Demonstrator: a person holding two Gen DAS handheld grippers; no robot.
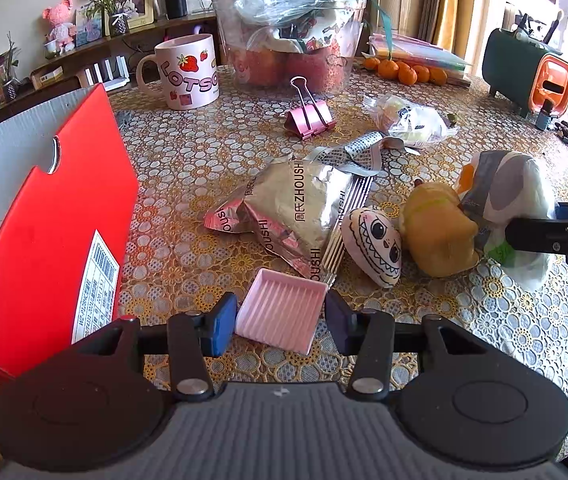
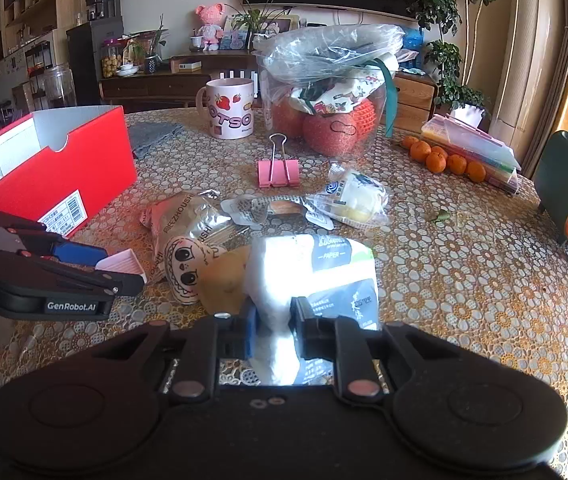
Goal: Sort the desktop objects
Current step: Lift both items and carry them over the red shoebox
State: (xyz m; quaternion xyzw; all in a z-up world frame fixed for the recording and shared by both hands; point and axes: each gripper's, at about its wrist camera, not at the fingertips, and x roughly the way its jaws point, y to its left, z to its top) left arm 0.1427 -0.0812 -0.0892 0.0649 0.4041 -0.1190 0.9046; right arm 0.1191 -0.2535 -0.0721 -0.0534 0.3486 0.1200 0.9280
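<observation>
My left gripper (image 1: pixel 280 318) is shut on a small pink ribbed tray (image 1: pixel 282 314), held just above the table beside the open red box (image 1: pixel 56 216). It also shows in the right wrist view (image 2: pixel 120 266) with the tray (image 2: pixel 124 261). My right gripper (image 2: pixel 272 330) is shut on a white tissue pack (image 2: pixel 311 276), which also shows in the left wrist view (image 1: pixel 511 200). Beside it lie a yellow plush (image 1: pixel 437 232), a white face plush (image 1: pixel 375 250) and a silver snack bag (image 1: pixel 291 208).
A pink binder clip (image 1: pixel 309 118), a clear wrapped snack (image 1: pixel 411 122), a strawberry mug (image 1: pixel 186 72), a plastic tub of bagged items (image 1: pixel 287 40), mandarins (image 1: pixel 403 70) and a green-orange holder (image 1: pixel 531 72) stand farther back on the lace-covered table (image 1: pixel 503 340).
</observation>
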